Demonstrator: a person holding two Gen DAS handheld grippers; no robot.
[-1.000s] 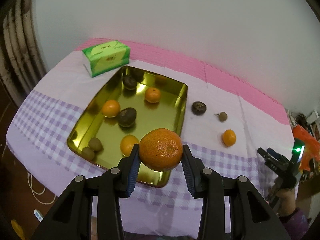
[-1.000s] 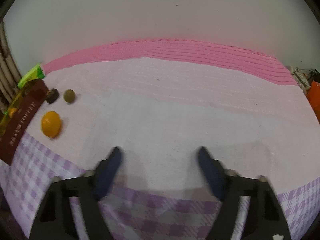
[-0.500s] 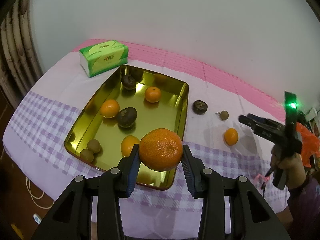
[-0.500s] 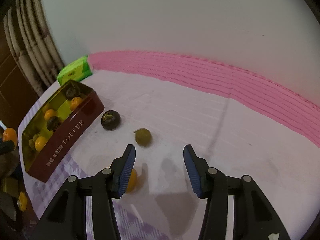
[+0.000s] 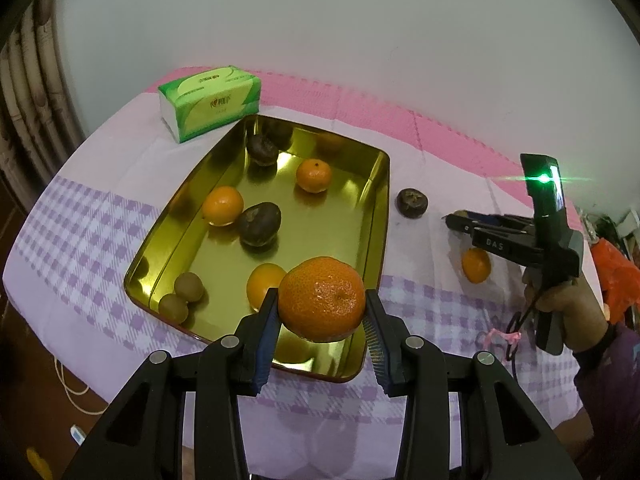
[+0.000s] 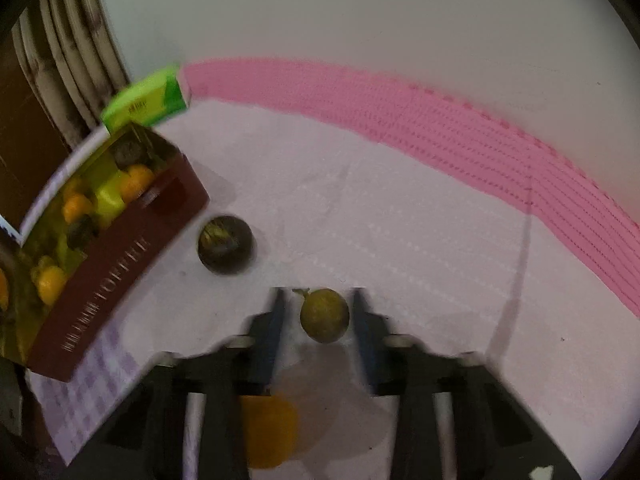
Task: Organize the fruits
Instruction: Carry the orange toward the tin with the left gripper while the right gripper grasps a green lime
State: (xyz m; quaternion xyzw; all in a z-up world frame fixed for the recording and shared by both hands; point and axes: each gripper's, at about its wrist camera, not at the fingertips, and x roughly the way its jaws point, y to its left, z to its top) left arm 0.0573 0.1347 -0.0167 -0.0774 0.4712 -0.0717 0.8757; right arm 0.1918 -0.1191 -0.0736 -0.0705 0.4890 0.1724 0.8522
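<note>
Right gripper moved over longan, jaws released; left gripper grasping mandarin; tin reads TOFFEE.

Black left claw with blue pads (silver screws), purple sleeve

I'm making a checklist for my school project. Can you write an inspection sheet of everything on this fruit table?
Surface: table under a lilac checked and pink cloth.
Job's things: shiny gold rectangular metal tray holds three small oranges, two dark brown round fruits and two small brown-green fruits. On the cloth outside it: a dark brown round fruit, a small orange and a small round green-brown fruit.
Clutter: green tissue pack behind the tray.
Grippers: left gripper grips a large bumpy orange above the tray's near edge; right gripper is open, one finger on each side of the green-brown fruit.
Cables: white cable hanging below the table's left side.
Surroundings: plain white wall.
</note>
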